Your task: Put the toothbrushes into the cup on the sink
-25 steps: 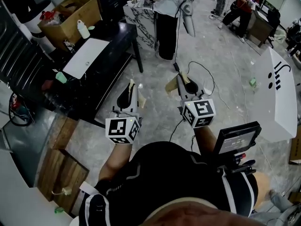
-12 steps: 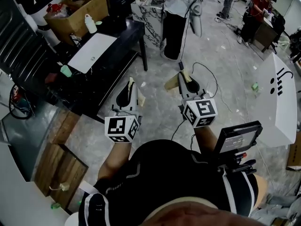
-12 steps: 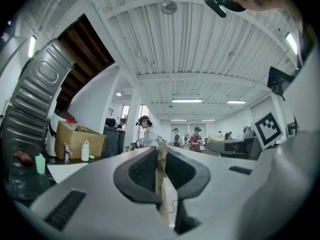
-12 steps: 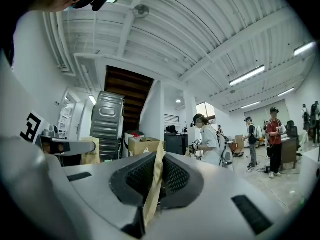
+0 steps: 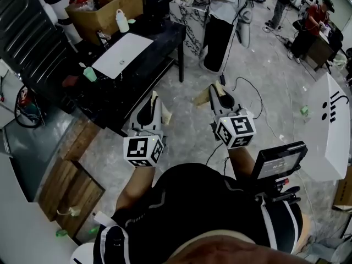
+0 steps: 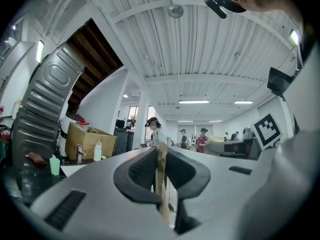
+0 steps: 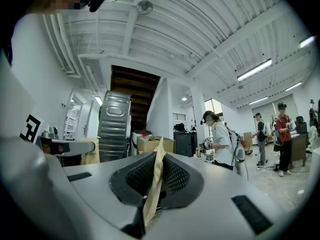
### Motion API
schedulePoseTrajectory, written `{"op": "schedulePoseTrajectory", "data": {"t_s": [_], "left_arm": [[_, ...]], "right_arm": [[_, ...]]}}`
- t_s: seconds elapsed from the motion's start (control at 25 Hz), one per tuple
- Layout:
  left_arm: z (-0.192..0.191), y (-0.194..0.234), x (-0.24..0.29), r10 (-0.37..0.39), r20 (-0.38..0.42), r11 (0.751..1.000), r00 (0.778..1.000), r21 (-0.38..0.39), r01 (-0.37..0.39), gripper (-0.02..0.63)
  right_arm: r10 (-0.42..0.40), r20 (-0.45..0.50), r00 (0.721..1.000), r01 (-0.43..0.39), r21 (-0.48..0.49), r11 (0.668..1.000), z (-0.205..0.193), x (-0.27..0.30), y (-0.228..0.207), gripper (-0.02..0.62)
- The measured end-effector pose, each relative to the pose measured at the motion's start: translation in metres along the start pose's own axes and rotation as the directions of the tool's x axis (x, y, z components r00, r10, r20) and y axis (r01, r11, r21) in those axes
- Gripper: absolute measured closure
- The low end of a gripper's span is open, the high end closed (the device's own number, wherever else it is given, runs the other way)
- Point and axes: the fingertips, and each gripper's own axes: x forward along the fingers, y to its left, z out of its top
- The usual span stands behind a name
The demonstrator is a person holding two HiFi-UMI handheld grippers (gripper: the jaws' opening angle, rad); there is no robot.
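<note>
While a green cup (image 5: 89, 74) stands near the left edge of the black table (image 5: 162, 40), the left gripper (image 5: 154, 97) hangs above the floor, jaws closed together with only tan tape between them; the right gripper (image 5: 213, 90), beside it, is closed likewise.

The left gripper (image 5: 153, 104) and right gripper (image 5: 215, 95) are held out ahead of the torso, side by side but apart, pointing forward. Both have their jaws closed together (pads meeting), on bare, bent forearms (image 5: 131, 190).
</note>
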Motion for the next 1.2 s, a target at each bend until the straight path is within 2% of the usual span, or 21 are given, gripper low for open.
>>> {"op": "schedulePoseTrajectory", "data": {"t_s": [0.2, 0.64, 1.2], "left_arm": [[-0.001, 0.030, -0.012, 0.030, -0.005, 0.999, 1.000, 0.020, -0.030, 0.565], [-0.003, 0.089, -0.046, 0.087, 0.003, 0.996, 0.996, 0.009, -0.087, 0.565], [-0.002, 0.145, -0.059, 0.176, 0.002, 0.984, 0.984, -0.001, -0.176, 0.565]], "right_arm": [[0.028, -0.006, 1.000, -0.028, -0.008, 1.000, -0.004, 0.022, 0.027, 0.561], [0.083, -0.010, 0.996, -0.083, -0.020, 0.996, -0.012, 0.052, 0.087, 0.561], [0.192, -0.019, 0.981, -0.192, -0.020, 0.981, -0.017, 0.101, 0.136, 0.561]]}}
